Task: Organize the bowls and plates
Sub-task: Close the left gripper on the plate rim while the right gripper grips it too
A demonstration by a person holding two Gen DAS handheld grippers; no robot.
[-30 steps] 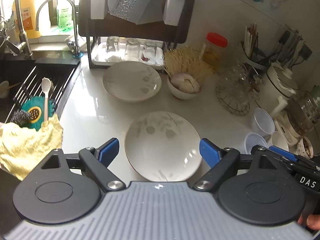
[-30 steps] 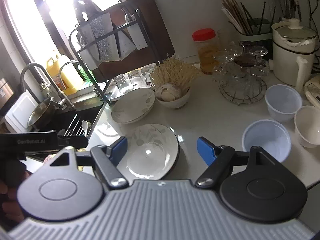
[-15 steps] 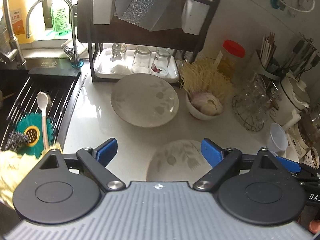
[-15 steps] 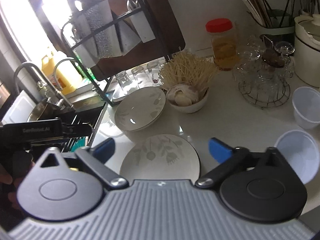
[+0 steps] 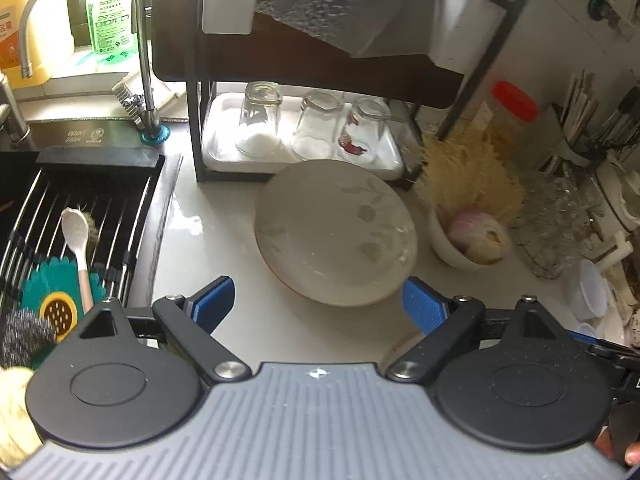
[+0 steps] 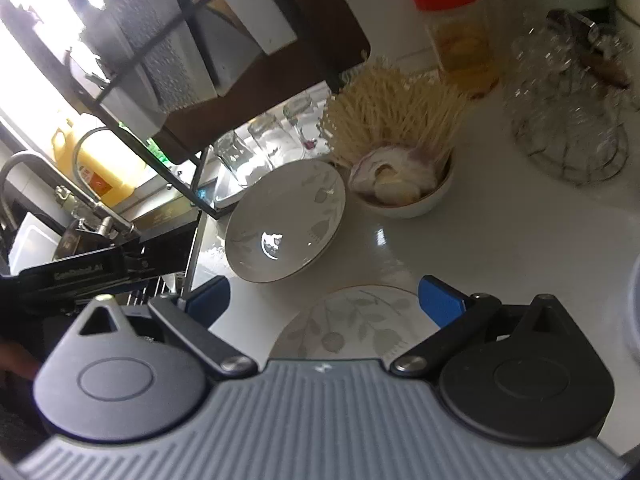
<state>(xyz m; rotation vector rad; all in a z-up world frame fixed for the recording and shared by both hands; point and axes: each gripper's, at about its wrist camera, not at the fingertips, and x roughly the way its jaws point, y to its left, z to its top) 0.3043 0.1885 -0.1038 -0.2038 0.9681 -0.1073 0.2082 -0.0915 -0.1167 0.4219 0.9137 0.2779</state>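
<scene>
Two white plates with a grey leaf print lie on the white counter. The far plate (image 5: 336, 232) (image 6: 286, 220) rests in front of the dish rack. My left gripper (image 5: 318, 306) hangs open just short of its near rim, nothing between the blue pads. The near plate (image 6: 352, 328) lies directly under my right gripper (image 6: 324, 300), which is open and empty, its pads above the plate's far edge. A white bowl (image 5: 460, 248) (image 6: 404, 196) holding garlic sits to the right of the far plate.
A black dish rack (image 5: 320, 80) with upturned glasses (image 5: 312, 128) stands behind the far plate. The sink (image 5: 72, 216) with a spoon and scrubbers lies left. A red-lidded jar (image 6: 456, 36), a glass holder (image 6: 572, 120) and plastic cups (image 5: 592, 288) crowd the right.
Both grippers have moved forward and down toward the rack. The near plate has slipped under the left gripper's view, the far plate now fills it. The right jaws have opened wider.
</scene>
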